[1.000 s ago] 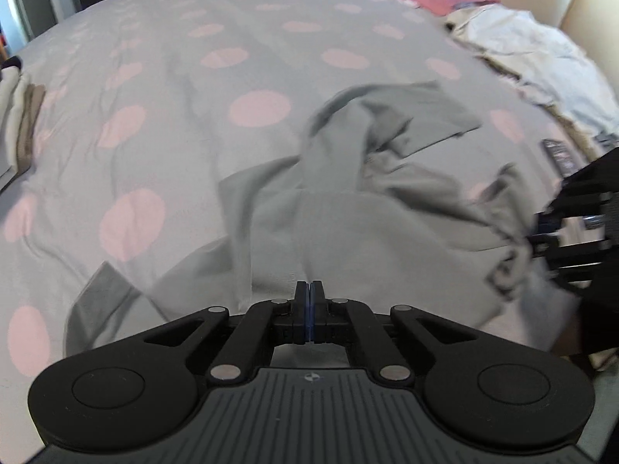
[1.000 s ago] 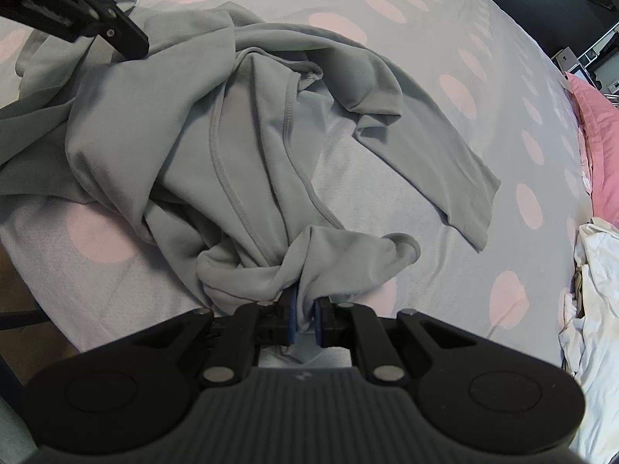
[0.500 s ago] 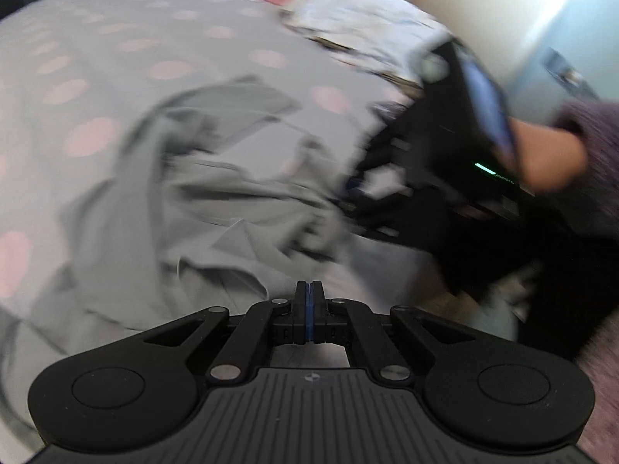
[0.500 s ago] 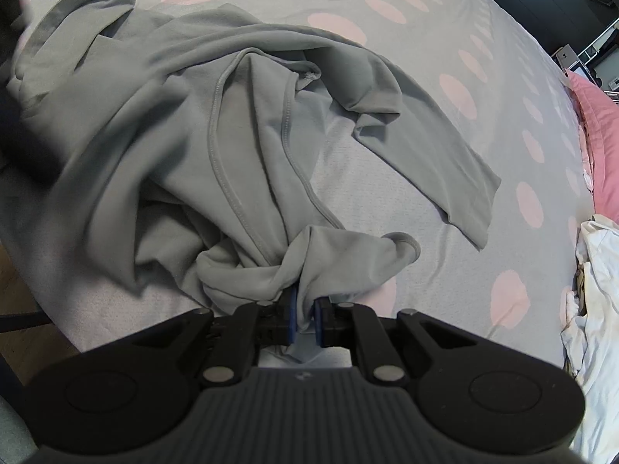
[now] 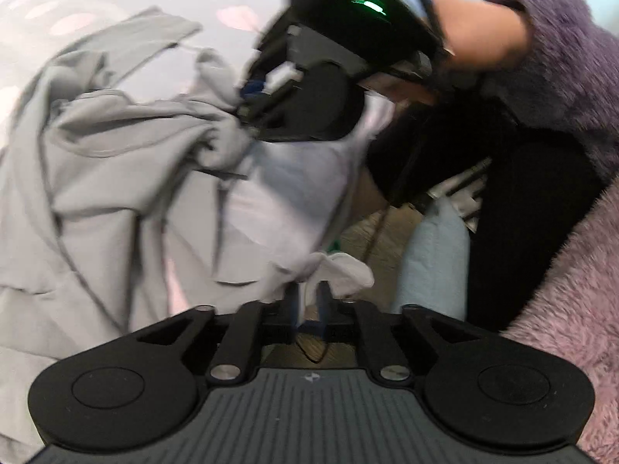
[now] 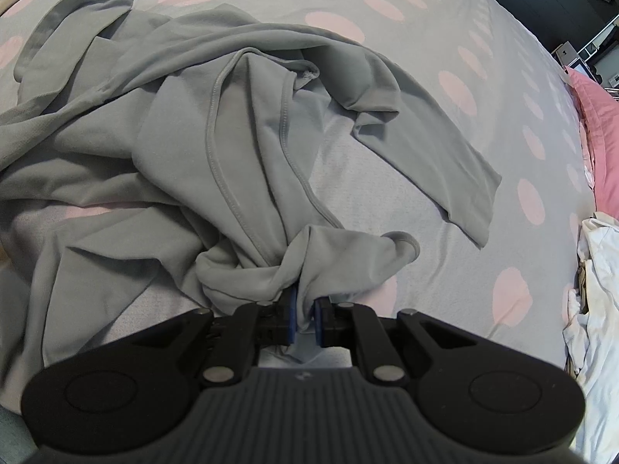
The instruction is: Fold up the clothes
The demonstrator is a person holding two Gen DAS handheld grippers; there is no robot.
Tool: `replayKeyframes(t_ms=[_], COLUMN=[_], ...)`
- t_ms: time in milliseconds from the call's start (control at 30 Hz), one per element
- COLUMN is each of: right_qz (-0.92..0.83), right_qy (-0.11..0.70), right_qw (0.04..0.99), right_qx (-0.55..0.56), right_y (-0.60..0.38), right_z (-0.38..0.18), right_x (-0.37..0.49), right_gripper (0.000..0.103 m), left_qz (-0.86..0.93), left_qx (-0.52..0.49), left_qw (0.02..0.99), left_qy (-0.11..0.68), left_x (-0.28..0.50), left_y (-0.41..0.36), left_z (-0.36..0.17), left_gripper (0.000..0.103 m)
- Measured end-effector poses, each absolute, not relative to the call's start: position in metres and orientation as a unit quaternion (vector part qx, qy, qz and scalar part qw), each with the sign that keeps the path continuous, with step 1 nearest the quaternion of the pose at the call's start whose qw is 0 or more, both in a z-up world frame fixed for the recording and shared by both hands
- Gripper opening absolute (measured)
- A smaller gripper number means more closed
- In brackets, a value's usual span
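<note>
1. Grey long-sleeved top [image 6: 216, 147] lies crumpled over the centre and left of the right wrist view, one sleeve stretched flat toward the centre right, a dark-banded edge in the upper left corner. In the left wrist view the same garment fills the left half of the frame, bunched and blurred.
2. Bed [image 6: 445, 62], covered in a grey sheet with pink dots, carries the top and fills the upper and right parts of the right wrist view; its edge drops away at the lower left.
3. Purple fuzzy sleeve [image 5: 561, 50] of the person fills the upper right of the left wrist view, and more of the same fuzzy fabric fills the lower right.
4. Right hand-held gripper [image 6: 303, 319], at bottom centre of its own view, is clamped on a twisted bunch of the top between its blue pads. In the left wrist view it appears at upper centre, with a green light on its body, pinching the cloth.
5. Left hand-held gripper [image 5: 308, 303], at bottom centre of its view, has its jaws slightly apart with a pale fold of the top between them.
6. White clothes [image 6: 595, 270] lie heaped at the right edge of the right wrist view.
7. Pink pillow [image 6: 603, 123] sits at the right edge above them.
</note>
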State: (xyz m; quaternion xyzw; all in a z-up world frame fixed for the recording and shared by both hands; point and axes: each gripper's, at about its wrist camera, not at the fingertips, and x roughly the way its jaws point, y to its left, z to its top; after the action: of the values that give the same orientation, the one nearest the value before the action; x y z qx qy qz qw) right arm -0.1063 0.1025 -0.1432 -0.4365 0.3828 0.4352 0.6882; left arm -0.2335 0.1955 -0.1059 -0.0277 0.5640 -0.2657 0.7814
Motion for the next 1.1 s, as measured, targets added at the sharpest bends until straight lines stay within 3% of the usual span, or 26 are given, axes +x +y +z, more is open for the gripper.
replayKeyframes(t_ms=[167, 300, 567, 733, 767, 900, 1100], right_qz=[0.435, 0.436, 0.435, 0.436, 0.436, 0.435, 0.421], right_qy=[0.382, 0.381, 0.378, 0.378, 0.377, 0.378, 0.365], right_qw=[0.688, 0.688, 0.686, 0.685, 0.685, 0.688, 0.710], right_qx=[-0.437, -0.438, -0.443, -0.444, -0.445, -0.441, -0.430], right_y=[0.102, 0.102, 0.103, 0.104, 0.104, 0.103, 0.101], right_z=[-0.143, -0.143, -0.144, -0.145, -0.145, -0.144, -0.137], right_x=[-0.106, -0.106, -0.106, -0.107, -0.107, -0.106, -0.102], right_gripper=[0.012, 0.012, 0.012, 0.012, 0.012, 0.012, 0.011], left_qz=[-0.219, -0.159, 0.014, 0.042, 0.049, 0.076, 0.118], left_qx=[-0.046, -0.056, -0.025, -0.030, -0.032, -0.041, -0.054], left_qw=[0.813, 0.842, 0.851, 0.843, 0.843, 0.840, 0.834], left_qy=[0.538, 0.513, 0.524, 0.535, 0.535, 0.536, 0.536], left_x=[-0.228, -0.220, -0.190, -0.182, -0.183, -0.191, -0.203], left_y=[0.221, 0.243, 0.272, 0.282, 0.285, 0.296, 0.314], left_z=[-0.091, -0.081, -0.103, -0.117, -0.115, -0.105, -0.092], left_gripper=[0.028, 0.050, 0.049, 0.046, 0.041, 0.003, 0.002])
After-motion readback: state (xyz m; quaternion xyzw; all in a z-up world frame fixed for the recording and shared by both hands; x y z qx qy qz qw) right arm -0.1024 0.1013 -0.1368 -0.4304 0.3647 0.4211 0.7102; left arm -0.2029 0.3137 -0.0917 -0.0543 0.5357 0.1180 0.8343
